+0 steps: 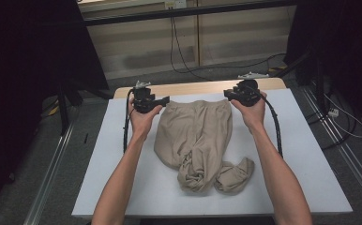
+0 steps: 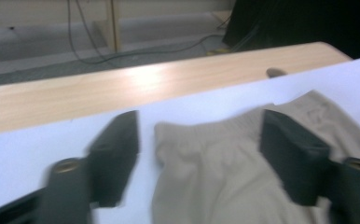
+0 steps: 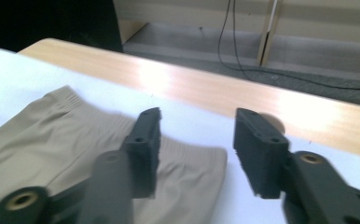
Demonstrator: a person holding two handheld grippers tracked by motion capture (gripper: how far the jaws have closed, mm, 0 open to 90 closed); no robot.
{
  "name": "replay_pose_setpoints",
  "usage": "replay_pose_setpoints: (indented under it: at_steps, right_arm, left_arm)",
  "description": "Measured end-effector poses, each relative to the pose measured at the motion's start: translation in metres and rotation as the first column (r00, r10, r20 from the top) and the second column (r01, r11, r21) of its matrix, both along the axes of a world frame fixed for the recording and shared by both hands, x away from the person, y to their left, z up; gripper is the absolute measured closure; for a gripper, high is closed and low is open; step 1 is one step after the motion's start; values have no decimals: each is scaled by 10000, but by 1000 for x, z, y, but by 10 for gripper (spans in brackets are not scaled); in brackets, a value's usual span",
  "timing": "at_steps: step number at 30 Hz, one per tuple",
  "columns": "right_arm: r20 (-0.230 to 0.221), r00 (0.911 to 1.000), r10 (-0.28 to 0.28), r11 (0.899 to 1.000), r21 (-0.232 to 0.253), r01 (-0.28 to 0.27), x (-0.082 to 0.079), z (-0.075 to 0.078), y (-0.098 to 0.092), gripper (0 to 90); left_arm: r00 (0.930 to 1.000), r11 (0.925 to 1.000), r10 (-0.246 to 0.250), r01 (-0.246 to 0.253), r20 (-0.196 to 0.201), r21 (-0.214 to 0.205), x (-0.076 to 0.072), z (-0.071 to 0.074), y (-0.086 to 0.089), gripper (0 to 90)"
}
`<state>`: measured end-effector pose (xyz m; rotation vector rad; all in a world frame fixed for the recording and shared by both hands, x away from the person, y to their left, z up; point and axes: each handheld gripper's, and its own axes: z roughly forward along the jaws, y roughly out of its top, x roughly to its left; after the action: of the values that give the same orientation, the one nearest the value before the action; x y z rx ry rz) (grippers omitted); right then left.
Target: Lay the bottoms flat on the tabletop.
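Trousers of beige soft cloth (image 1: pixel 195 140), one pair, lie at the centre of the white desk (image 1: pixel 301 154), legs bunched toward the lower frame. Two black tools, left tool (image 1: pixel 164 100) and right tool (image 1: pixel 227 94), stand open at the waistband corners, gripping nothing.

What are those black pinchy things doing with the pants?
A person holds a gripper in each hand at the waistband of beige pants lying on a white table. The left gripper and right gripper both stand open at the waistband corners, not pinching. The legs lie bunched up near the person.
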<state>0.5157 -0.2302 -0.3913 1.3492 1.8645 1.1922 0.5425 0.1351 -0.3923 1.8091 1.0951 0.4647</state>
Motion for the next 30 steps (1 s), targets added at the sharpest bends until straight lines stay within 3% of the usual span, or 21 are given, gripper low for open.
replay_pose_setpoints:
  at_steps: [3,7,11,13,15,17,19,22,24,27,29,30]
  right_arm:
    - [-134,9989,457,9989,-122,-459,-15,-6,1,452]
    - [-208,9932,1142,9934,-35,-1143,-43,-12,4,409]
    - [-352,9814,1888,9817,-197,-1895,-77,-14,9,380]
    - [-363,9740,2236,9742,-222,-2245,-100,-14,13,399]
    - [-328,9669,2530,9673,-69,-2534,-118,-13,16,478]
    - [-415,9609,2736,9612,-258,-2748,-140,-14,21,518]
    - [-507,9432,3284,9444,-11,-3289,-161,-16,25,624]
    - [-632,9187,3899,9206,23,-3905,-189,-20,33,739]
    - [-1056,8967,4298,9019,38,-4319,-207,-25,43,769]
    - [-1154,8628,4923,8701,390,-4913,-227,-31,55,796]
    - [-1402,8364,5300,8460,186,-5329,-237,-36,65,783]
    - [-1527,8220,5487,8336,247,-5519,-240,-38,71,757]
  left_arm:
    - [9995,9991,-311,310,27,291,-12,-3,-1,193]
    - [9966,9965,-823,823,-4,156,-38,-8,-1,126]
    - [9928,9921,-1193,1189,86,409,-68,-14,-2,109]
    - [9898,9881,-1417,1405,141,625,-84,-16,-2,109]
    - [9865,9854,-1630,1621,128,518,-99,-18,0,109]
    - [9848,9838,-1735,1734,-18,465,-112,-19,2,108]
    - [9821,9817,-1881,1880,-1,295,-127,-18,4,104]
    - [9786,9776,-2052,2042,147,515,-148,-15,6,107]
    - [9747,9732,-2217,2193,289,689,-163,-14,8,107]
    - [9659,9637,-2561,2520,384,886,-183,-17,10,107]
    - [9630,9620,-2665,2630,414,738,-193,-26,14,108]
    - [9651,9644,-2586,2554,421,689,-196,-31,17,117]
